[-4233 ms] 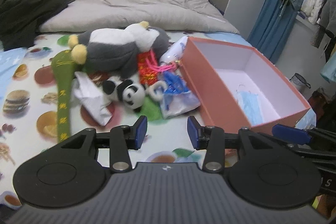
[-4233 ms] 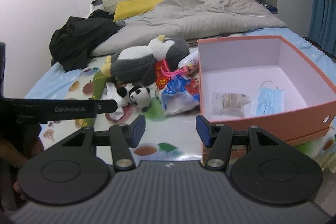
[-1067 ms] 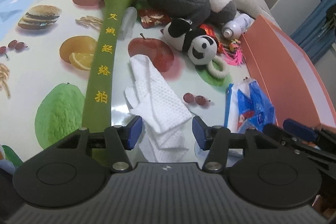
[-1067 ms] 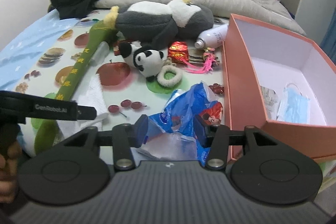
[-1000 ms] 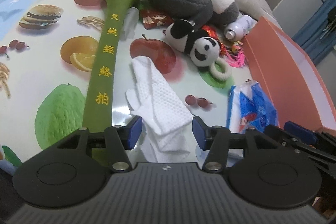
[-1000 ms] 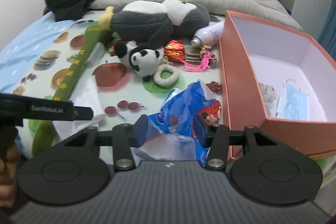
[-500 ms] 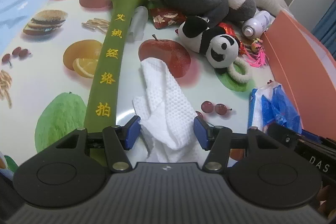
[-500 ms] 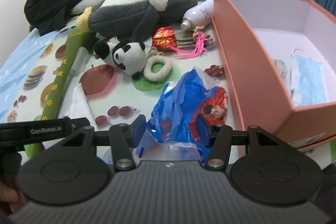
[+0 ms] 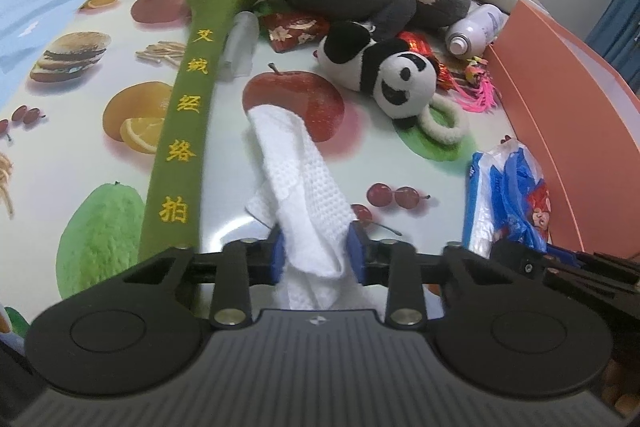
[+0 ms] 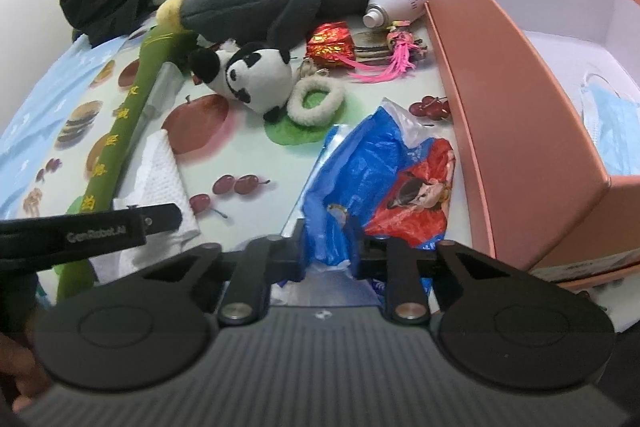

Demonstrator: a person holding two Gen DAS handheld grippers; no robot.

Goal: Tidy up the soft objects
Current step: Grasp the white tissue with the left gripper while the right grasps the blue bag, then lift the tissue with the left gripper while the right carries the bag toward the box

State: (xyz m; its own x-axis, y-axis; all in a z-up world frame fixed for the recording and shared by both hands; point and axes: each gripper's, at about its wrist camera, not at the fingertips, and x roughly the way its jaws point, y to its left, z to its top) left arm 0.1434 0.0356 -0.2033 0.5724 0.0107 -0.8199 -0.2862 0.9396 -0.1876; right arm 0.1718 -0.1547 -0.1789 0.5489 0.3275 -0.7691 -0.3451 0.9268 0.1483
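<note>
Small black-and-white panda plush [image 9: 384, 75] and long green embroidered fabric paddle [image 9: 188, 123] beyond, left gripper [image 9: 316, 253] clamping white waffle-weave cloth [image 9: 304, 187], right gripper [image 10: 330, 247] pinching crumpled blue plastic bag [image 10: 360, 183] beside salmon-pink cardboard box [image 10: 516, 131]

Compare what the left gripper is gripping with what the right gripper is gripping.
The left gripper holds a white waffle-textured cloth; the right gripper holds a blue and red plastic bag. The cloth is matte, plain and opaque, while the bag is glossy, printed and partly clear. The cloth trails in a narrow strip; the bag spreads wide and crumpled. Both are limp, pinched at their near ends, and lie on the fruit-print sheet.
</note>
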